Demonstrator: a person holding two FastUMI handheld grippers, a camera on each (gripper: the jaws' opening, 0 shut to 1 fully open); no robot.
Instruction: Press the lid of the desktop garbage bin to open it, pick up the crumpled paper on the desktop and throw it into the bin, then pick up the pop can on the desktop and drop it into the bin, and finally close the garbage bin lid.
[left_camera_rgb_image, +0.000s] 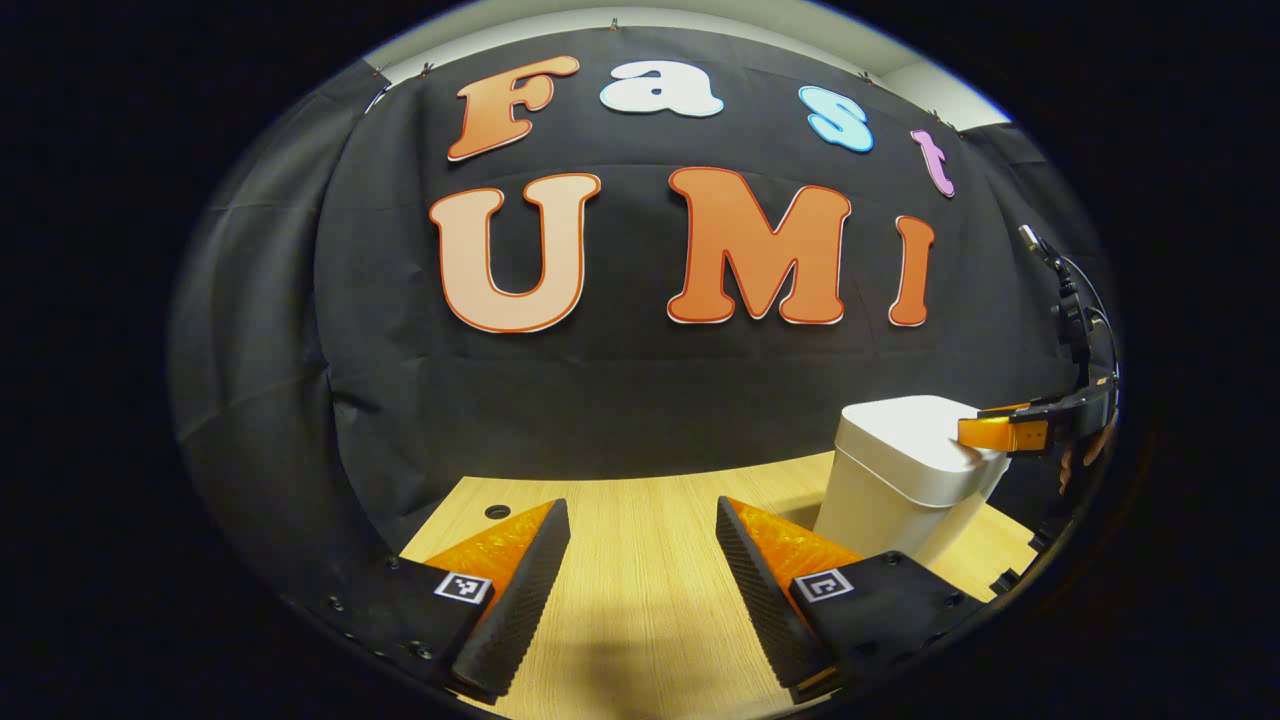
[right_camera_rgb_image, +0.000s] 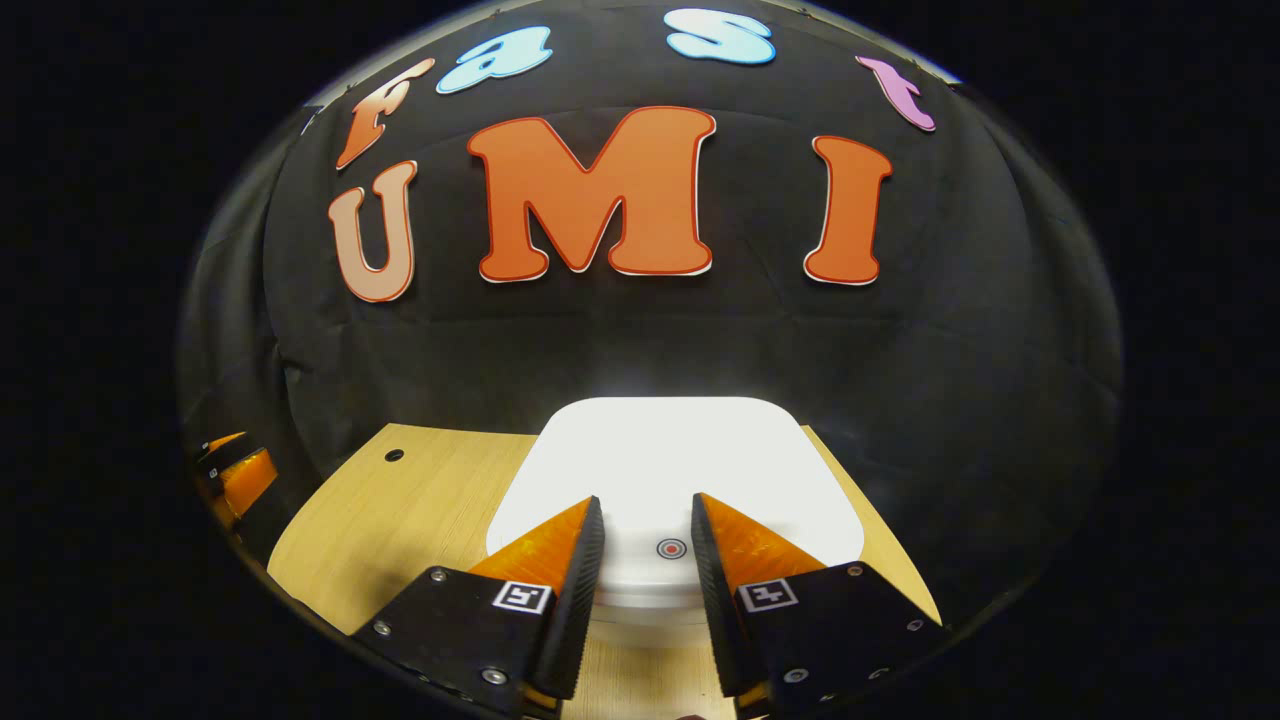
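Bin (left_camera_rgb_image: 905, 480) base hidden behind left jaws; hand (left_camera_rgb_image: 1085, 450) cut by edge.

Lighting coming from above and in front, falling brightly on the wooden desk (left_camera_rgb_image: 640, 560) and leaving the black cloth wall (left_camera_rgb_image: 640, 400) dim and flat. Glaring hard off the white bin lid (right_camera_rgb_image: 680, 460) in the right gripper view, washing its far edge into a soft halo. Casting a dark shadow on the desk near the bottom of the left gripper view, and another on the wood at the left in the right gripper view. Bending strongly at the rims: desk edges and cloth folds curving, corners darkening. Staying sharp in the centre, softening slightly toward the edges.
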